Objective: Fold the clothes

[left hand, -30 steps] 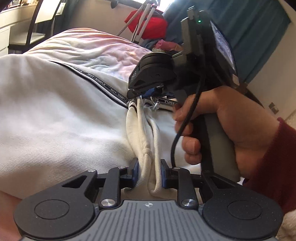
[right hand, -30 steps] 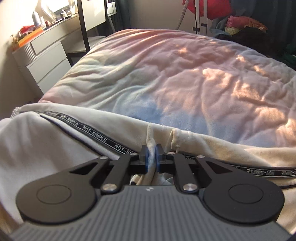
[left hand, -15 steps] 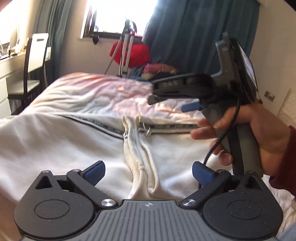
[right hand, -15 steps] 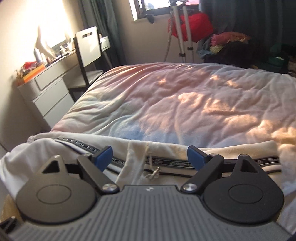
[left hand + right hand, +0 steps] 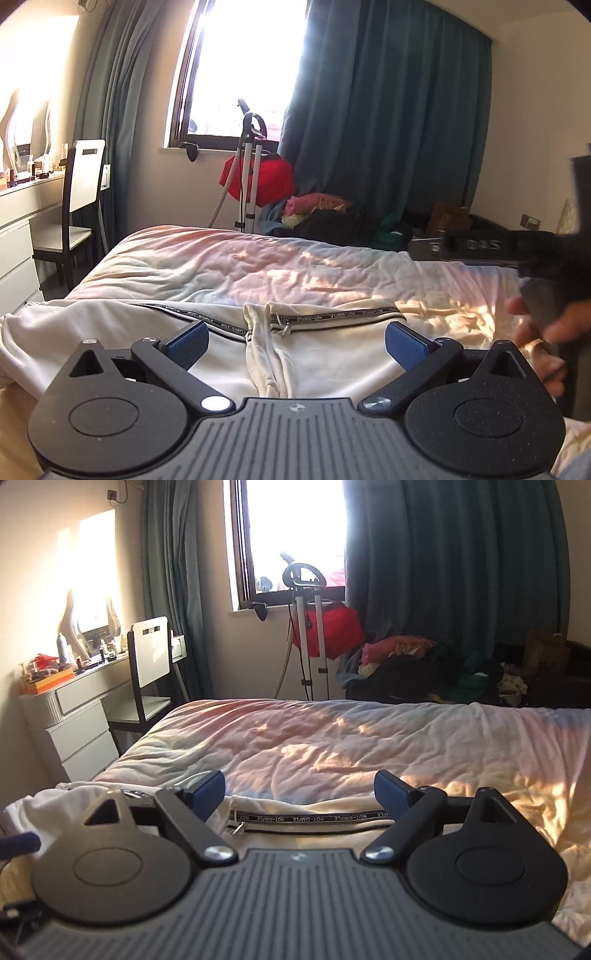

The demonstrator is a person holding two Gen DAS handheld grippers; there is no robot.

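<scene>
A cream-white garment (image 5: 332,354) with a black lettered zip tape lies flat on the near part of the bed, a bunched ridge (image 5: 266,354) running down its middle. My left gripper (image 5: 295,338) hovers above it, open, nothing between its blue pads. In the right wrist view the same garment (image 5: 303,819) shows just beyond my right gripper (image 5: 300,789), which is also open and empty. The right gripper's black body (image 5: 546,251), held by a hand (image 5: 543,332), appears at the right edge of the left wrist view.
The bed (image 5: 369,746) with a rumpled pastel cover stretches ahead. A white drawer desk (image 5: 74,716) and chair (image 5: 147,672) stand at left. Under the window are a garment steamer (image 5: 310,627), a red bag (image 5: 266,181) and a pile of clothes (image 5: 424,664).
Both grippers let go of the garment's bunched middle, opened wide and lifted up and back. The garment now lies flat on the bed; the right gripper moved off to the right.
</scene>
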